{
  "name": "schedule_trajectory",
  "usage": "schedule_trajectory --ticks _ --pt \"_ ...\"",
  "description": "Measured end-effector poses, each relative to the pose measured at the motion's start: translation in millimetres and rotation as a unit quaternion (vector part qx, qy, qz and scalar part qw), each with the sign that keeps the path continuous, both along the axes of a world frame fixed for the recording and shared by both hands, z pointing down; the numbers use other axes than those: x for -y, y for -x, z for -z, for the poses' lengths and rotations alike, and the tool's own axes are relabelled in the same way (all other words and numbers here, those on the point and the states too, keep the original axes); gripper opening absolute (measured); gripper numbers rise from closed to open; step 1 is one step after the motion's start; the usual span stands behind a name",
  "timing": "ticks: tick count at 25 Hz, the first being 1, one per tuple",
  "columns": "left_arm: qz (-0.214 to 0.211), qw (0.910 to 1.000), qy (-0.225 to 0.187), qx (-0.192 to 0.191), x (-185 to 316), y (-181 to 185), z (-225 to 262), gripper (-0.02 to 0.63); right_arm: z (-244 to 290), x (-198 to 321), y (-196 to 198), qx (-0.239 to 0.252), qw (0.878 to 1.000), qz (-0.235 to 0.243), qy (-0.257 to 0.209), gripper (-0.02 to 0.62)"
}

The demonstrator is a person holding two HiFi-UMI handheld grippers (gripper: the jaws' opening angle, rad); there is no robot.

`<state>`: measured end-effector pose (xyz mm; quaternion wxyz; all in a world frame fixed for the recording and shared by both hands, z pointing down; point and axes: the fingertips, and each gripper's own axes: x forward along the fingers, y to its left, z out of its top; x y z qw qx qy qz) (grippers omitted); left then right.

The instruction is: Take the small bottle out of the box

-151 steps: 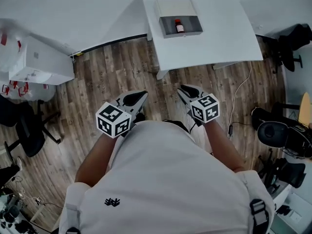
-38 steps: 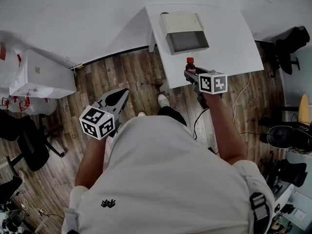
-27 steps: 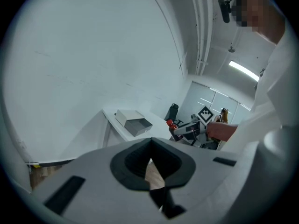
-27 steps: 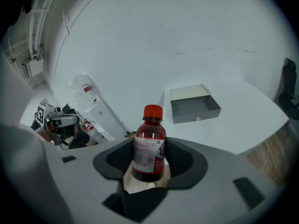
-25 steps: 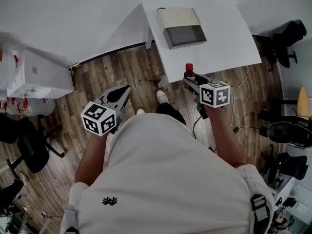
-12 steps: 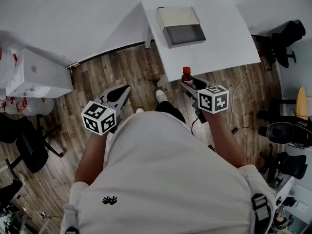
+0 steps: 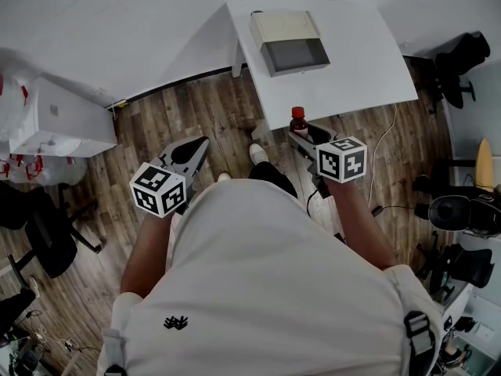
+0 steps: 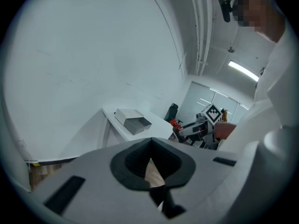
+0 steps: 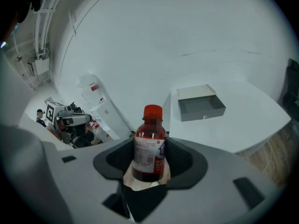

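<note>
- Small bottle (image 7: 298, 121): no longer in the box (image 7: 286, 27); upright, clamped by our right gripper (image 7: 304, 138), drawn back past the table (image 7: 360, 61) edge.
- Box: now empty.
- Left gripper (image 7: 188, 153): jaws together on nothing, idle.
- Task: we judge the removal done.

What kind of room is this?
Probably an office or workroom: a white table holding a drawer-like box, a black office chair and a wood floor.
</note>
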<state>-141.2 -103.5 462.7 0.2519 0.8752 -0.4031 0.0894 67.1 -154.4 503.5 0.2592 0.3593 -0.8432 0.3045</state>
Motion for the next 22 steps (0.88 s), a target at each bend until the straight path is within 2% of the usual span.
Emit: schedule_trajectory --ticks 22 --pt "-0.022 0.9997 0.004 0.006 -4.2 -10.0 -4.0 0.006 3.1 -5.5 -6.0 0.001 1.0 -0.007 -0.003 0.213"
